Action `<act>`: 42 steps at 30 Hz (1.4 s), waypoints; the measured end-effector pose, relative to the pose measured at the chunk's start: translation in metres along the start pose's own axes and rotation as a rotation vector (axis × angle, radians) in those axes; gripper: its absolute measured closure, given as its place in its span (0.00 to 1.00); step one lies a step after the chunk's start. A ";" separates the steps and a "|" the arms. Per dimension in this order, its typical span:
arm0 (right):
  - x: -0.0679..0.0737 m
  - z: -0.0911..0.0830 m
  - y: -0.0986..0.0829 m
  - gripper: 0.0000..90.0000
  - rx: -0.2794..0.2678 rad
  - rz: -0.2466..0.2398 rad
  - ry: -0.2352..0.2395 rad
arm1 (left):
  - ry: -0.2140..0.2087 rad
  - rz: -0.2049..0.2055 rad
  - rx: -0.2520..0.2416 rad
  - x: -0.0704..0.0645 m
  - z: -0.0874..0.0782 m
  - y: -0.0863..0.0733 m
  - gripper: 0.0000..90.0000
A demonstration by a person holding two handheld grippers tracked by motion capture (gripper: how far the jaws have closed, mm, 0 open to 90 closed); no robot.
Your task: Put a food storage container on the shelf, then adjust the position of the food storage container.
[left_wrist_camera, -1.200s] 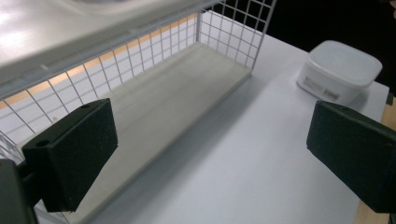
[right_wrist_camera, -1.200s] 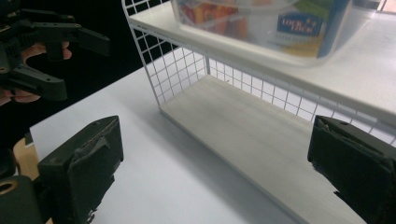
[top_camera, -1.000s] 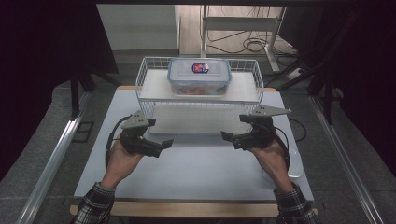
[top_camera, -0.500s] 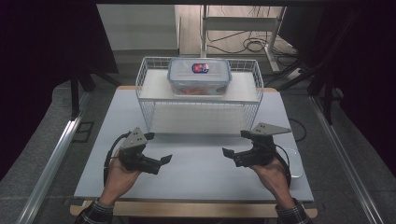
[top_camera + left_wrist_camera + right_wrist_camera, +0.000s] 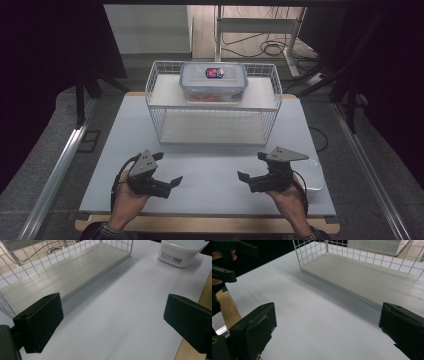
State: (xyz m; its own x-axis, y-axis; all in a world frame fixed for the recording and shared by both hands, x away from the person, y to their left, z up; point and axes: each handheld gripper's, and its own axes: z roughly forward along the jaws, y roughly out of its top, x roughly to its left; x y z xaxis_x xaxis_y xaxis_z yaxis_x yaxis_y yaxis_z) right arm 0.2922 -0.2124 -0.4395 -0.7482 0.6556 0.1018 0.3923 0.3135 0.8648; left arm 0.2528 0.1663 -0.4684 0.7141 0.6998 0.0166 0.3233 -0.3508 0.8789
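While both claws sit low in the frame over the bare tabletop (image 5: 210, 170), the lidded container (image 5: 213, 82) is seen on the top shelf of the wire rack (image 5: 156, 107), upper centre. For a clean lift, both should be brought in level at the container's two short sides, clear of the wires. The left claw (image 5: 170, 187) and right claw (image 5: 249, 172) are held with jaws wide apart and empty, tips turned inward, wrists resting near the tabletop's lower edge.
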 end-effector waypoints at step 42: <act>-0.027 -0.021 -0.033 0.29 0.155 0.104 -0.199 | 0.028 -0.069 0.075 0.004 0.006 -0.041 0.02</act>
State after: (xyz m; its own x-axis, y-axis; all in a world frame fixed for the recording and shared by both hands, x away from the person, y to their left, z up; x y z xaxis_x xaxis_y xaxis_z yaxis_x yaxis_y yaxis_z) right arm 0.2883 -0.2544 -0.4604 -0.5855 0.8073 0.0742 0.5502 0.3285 0.7677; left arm 0.2461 0.1800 -0.5066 0.6714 0.7405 -0.0285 0.4177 -0.3464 0.8400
